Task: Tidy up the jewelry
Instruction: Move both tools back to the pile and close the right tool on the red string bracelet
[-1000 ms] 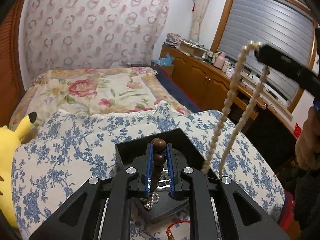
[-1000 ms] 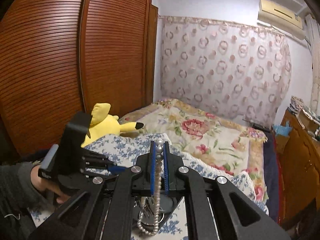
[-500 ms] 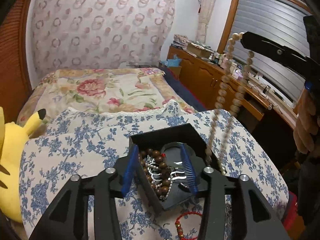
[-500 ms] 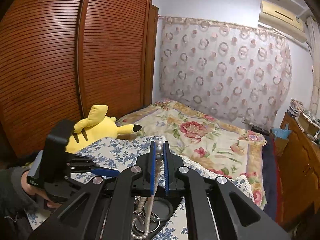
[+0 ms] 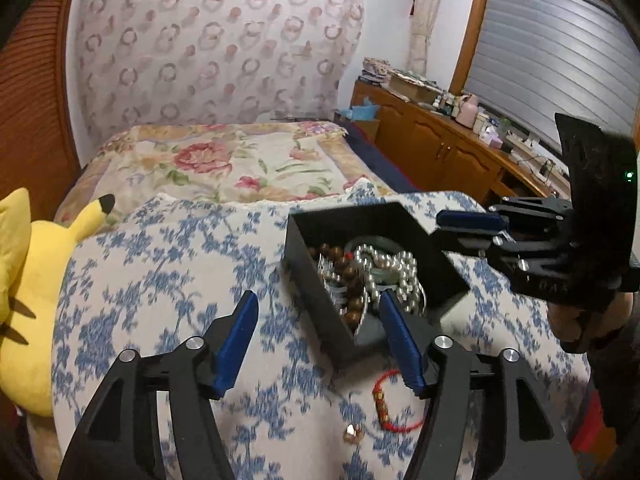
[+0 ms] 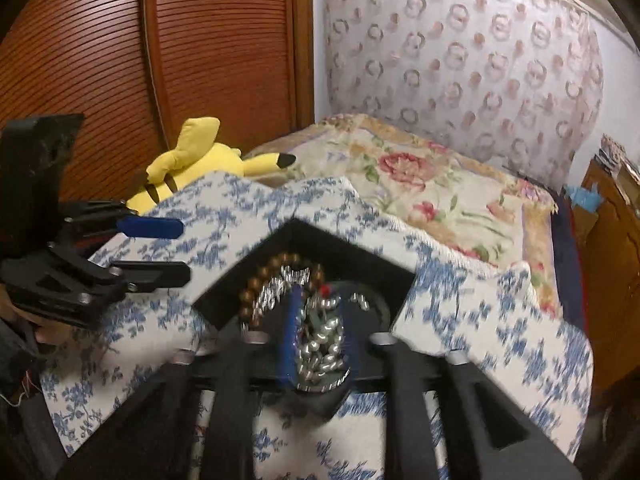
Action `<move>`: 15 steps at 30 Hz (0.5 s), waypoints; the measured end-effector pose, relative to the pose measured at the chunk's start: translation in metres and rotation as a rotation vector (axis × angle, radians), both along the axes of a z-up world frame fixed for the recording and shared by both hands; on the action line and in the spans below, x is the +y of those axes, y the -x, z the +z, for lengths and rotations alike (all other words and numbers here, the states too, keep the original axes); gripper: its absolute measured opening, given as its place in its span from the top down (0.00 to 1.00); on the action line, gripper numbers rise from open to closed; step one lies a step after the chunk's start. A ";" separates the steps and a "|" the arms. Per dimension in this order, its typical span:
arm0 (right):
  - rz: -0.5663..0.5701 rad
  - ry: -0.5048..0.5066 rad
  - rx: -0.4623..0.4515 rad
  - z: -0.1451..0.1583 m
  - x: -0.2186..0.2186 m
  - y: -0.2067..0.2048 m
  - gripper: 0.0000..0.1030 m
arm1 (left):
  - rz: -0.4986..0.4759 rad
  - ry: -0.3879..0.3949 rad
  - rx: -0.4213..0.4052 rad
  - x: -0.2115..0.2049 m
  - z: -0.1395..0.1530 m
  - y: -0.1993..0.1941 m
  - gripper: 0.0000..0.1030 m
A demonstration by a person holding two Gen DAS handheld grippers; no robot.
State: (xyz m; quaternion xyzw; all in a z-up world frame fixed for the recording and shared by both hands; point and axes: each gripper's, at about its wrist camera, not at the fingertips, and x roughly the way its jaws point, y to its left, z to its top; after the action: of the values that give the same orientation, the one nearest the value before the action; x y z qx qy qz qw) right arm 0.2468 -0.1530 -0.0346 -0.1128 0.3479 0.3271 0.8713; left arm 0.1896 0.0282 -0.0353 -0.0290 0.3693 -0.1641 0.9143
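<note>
A black open box [image 5: 320,276] sits on the blue-flowered quilt and holds a brown bead bracelet [image 5: 348,276], silver pieces and a pearl necklace [image 5: 396,268]. My left gripper [image 5: 316,320] is open and empty, low over the box's near corner. A red string bracelet [image 5: 386,400] and a small gold piece [image 5: 352,434] lie on the quilt before it. My right gripper [image 6: 318,334] is open just above the box [image 6: 352,256], with the pearl necklace [image 6: 324,344] lying loose between its fingers. It also shows at the right in the left wrist view [image 5: 468,228].
A yellow plush toy [image 5: 24,288] lies at the quilt's left edge. A flowered bedspread [image 5: 208,168] stretches behind. A wooden cabinet [image 5: 440,148] with clutter stands on the right, a wooden wardrobe [image 6: 180,60] on the left.
My left gripper opened, let the brown bead bracelet into the box and drew back left. My right gripper came down, opened and dropped the pearl necklace into the box.
</note>
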 end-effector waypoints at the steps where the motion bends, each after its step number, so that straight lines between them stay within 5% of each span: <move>1: -0.009 -0.003 0.000 -0.002 -0.003 0.004 0.62 | -0.003 -0.002 0.004 0.000 -0.002 0.003 0.40; 15: 0.022 0.033 0.090 -0.046 -0.018 0.062 0.65 | -0.036 -0.061 0.107 -0.008 -0.047 0.050 0.39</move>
State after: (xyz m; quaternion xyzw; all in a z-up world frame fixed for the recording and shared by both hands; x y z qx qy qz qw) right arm 0.1851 -0.1707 -0.0806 -0.1158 0.3910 0.3357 0.8492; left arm 0.1400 0.0204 -0.0828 -0.0031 0.4231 -0.1676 0.8904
